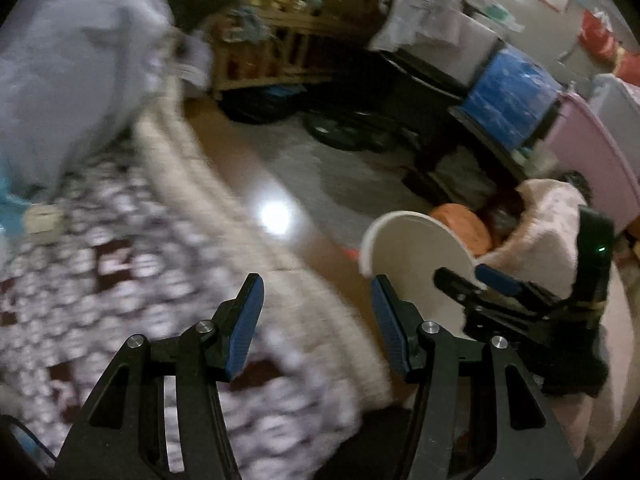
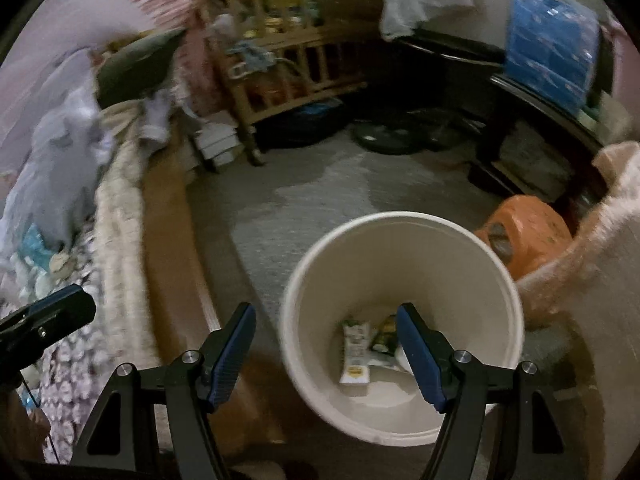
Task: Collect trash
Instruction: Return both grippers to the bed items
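Trash wrappers (image 2: 362,350) lie in white bucket (image 2: 400,240) on floor beside bed (image 2: 120,200), within reach. Right gripper (image 2: 326,354) and left gripper (image 1: 318,328): jaws wide apart, empty.

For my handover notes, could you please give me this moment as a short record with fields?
setting: cluttered bedroom, grey floor
left gripper: open, empty, above the patterned bedspread
right gripper: open, empty, over the near rim of the white bucket
bucket contents: two wrappers lying on the bottom
beside bucket: orange stool, pink blanket
background: wooden crib, blue package
image quality: motion blur, dim light
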Demonstrator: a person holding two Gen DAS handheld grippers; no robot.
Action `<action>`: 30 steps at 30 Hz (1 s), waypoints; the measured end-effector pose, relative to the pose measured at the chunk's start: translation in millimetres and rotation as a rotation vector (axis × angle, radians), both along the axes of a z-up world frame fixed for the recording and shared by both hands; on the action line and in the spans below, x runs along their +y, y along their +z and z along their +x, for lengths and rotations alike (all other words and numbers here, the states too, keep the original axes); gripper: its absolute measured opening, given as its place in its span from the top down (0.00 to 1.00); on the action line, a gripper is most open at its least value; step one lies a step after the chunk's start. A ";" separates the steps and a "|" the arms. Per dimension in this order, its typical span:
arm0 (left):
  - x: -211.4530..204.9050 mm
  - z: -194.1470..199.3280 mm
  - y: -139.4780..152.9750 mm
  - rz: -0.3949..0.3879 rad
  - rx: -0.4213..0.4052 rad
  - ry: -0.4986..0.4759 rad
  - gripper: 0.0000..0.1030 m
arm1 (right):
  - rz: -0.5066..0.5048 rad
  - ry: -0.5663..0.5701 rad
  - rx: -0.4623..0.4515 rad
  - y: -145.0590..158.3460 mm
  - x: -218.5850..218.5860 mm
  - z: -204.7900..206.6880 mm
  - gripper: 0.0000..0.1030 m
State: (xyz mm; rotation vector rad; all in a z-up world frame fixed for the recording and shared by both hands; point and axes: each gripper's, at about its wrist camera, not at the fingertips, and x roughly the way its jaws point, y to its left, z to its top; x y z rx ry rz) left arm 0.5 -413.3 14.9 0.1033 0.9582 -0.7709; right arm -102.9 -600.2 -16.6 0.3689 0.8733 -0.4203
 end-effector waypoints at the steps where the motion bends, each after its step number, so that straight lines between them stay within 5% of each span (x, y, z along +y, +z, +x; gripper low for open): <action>1: 9.3 0.7 1.5 0.012 -0.014 0.019 0.47 | 0.002 0.013 -0.003 1.2 6.3 3.7 0.32; 12: 126.1 10.9 11.4 0.077 -0.088 0.217 0.47 | 0.027 0.233 -0.023 11.2 104.8 49.2 0.32; 30: 350.0 26.5 1.8 0.148 -0.046 0.560 0.47 | 0.155 0.704 0.030 -5.2 298.7 103.8 0.32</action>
